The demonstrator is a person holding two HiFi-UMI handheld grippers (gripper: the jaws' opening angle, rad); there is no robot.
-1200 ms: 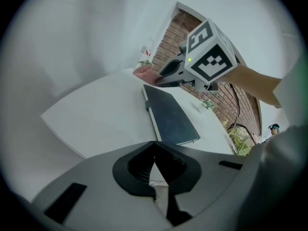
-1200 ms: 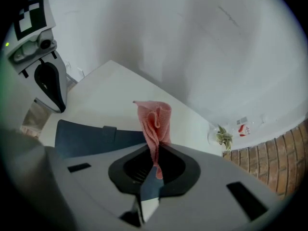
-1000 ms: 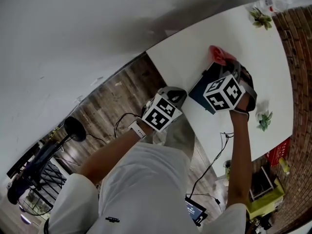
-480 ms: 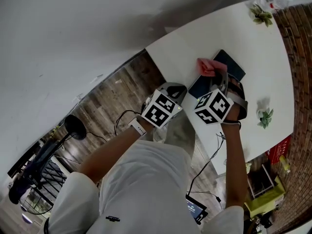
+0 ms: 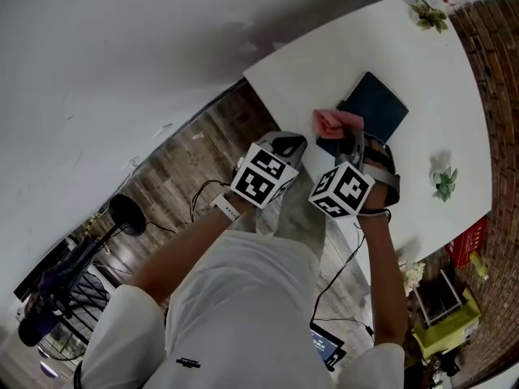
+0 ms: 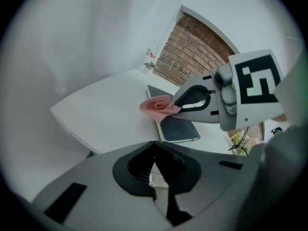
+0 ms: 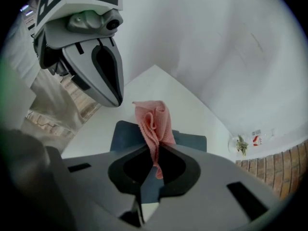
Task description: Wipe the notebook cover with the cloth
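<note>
Over on the left, the left gripper [image 5: 289, 146] hangs off the table's [image 5: 308, 71] near edge, above the wooden floor [image 5: 186, 168]. Its own view gives it away: claws [image 6: 155, 150] pressed together, nothing between them.

Moving in, here's the cloth [image 5: 334, 121], pink, with a fine woven texture, crumpled into upright folds rather than spread flat. It sits right at the notebook's near-left edge, partly over the white tabletop. Whether it is pressing on the cover, I can't say from here.

The right gripper [image 5: 352, 134] has it. In the right gripper view the claws [image 7: 155, 153] are clamped on the cloth's [image 7: 154, 121] lower end, a thin strip trailing down between them and the rest fanning out above.

Next, the notebook [image 5: 375, 106], lying flat on the table at a slant to its edges. The cover is closed, dark navy, plain, with rounded corners. From the left gripper view it [image 6: 177, 127] shows a soft sheen and a pale line along its nearest edge, with the cloth [image 6: 156, 108] bunched at its left side.

Further right, a small green plant [image 5: 444, 183] sits on the table, well apart from the notebook, and another [image 5: 430, 11] at the far corner.
</note>
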